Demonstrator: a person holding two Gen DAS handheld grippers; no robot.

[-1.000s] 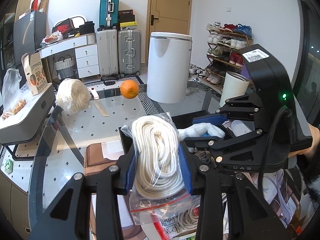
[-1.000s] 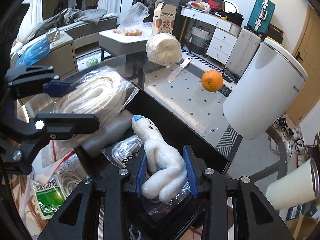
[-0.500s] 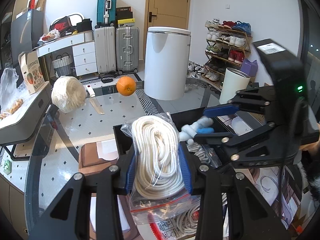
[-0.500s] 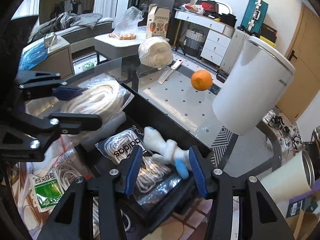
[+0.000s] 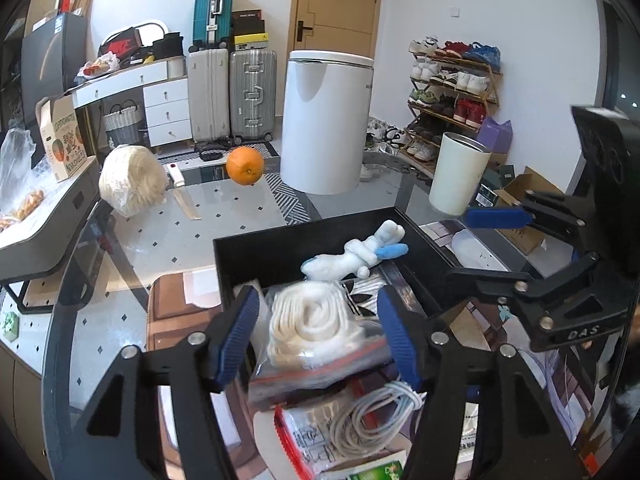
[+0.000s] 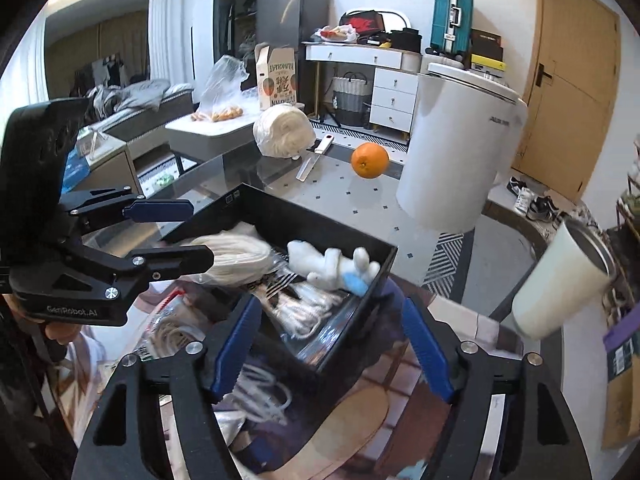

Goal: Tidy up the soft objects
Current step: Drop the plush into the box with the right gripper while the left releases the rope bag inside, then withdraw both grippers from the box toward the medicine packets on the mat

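1. Two grippers, both mine, w/ ribbed blue pads on black arms. Left gripper [image 5: 318, 334] jaws are opening; bagged rope coil [image 5: 310, 322] sits between the pads, not squeezed.
2. Coil = thick cream braided cord in a clear zip bag w/ red seal strip, crinkly plastic, resting at the near edge of the black tray [image 5: 280, 248].
3. Right gripper [image 6: 332, 346] jaws also opening, nothing pinched; tray's near corner lies between the fingers.
4. White plush toy [image 6: 332, 266], fuzzy, w/ pale blue patch, lies inside the rectangular tray on other bagged cords.
5. Round orange [image 5: 245, 167], shaggy yarn ball [image 5: 132, 184] & flat knife [image 5: 182, 192] sit beyond on the glossy glass table [image 5: 224, 220].
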